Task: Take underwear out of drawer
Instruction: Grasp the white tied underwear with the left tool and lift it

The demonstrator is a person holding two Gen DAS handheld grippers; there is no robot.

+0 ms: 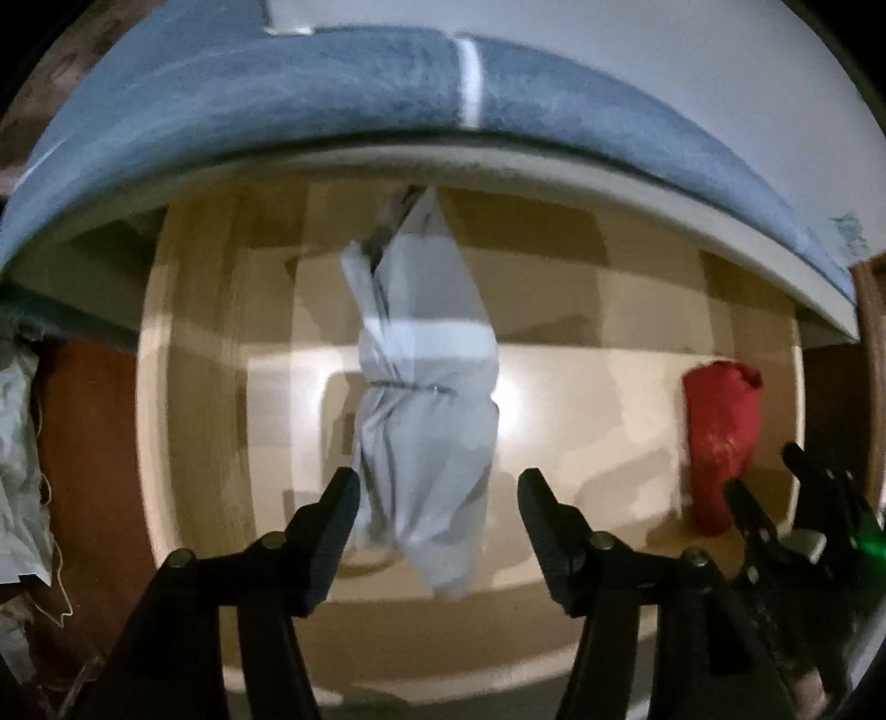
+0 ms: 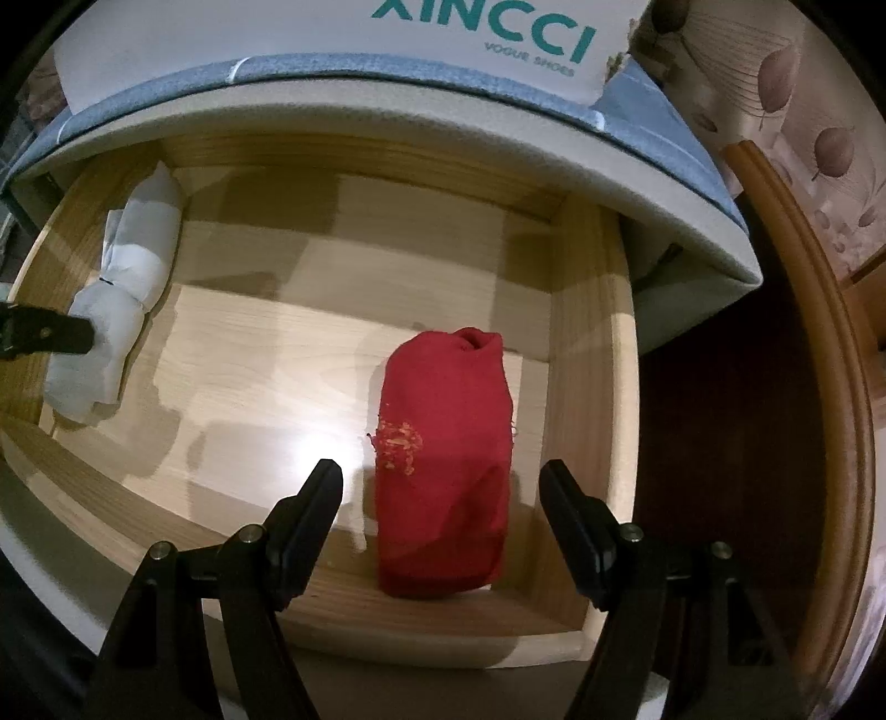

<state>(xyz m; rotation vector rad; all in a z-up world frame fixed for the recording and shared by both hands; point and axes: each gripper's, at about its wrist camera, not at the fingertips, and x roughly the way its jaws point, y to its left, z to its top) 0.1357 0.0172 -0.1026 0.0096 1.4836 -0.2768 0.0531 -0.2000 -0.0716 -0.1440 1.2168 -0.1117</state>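
A rolled grey underwear (image 1: 426, 421) lies on the floor of the pale wooden drawer (image 1: 194, 360). My left gripper (image 1: 437, 493) hangs open over its near end; the left finger (image 1: 338, 515) is at the roll's edge and the right finger stands apart. In the right wrist view the same grey roll (image 2: 127, 266) lies at the drawer's left wall, with a left gripper finger (image 2: 50, 332) against it. A rolled red underwear (image 2: 443, 443) lies near the drawer's right wall (image 2: 587, 332). My right gripper (image 2: 443, 482) straddles it, open, with neither finger touching.
A blue-grey padded edge (image 1: 277, 94) overhangs the drawer's back. A white shoe box with teal lettering (image 2: 470, 33) rests on it. A curved brown wooden rail (image 2: 830, 360) runs at the right. Pale crumpled material (image 1: 16, 471) lies left of the drawer.
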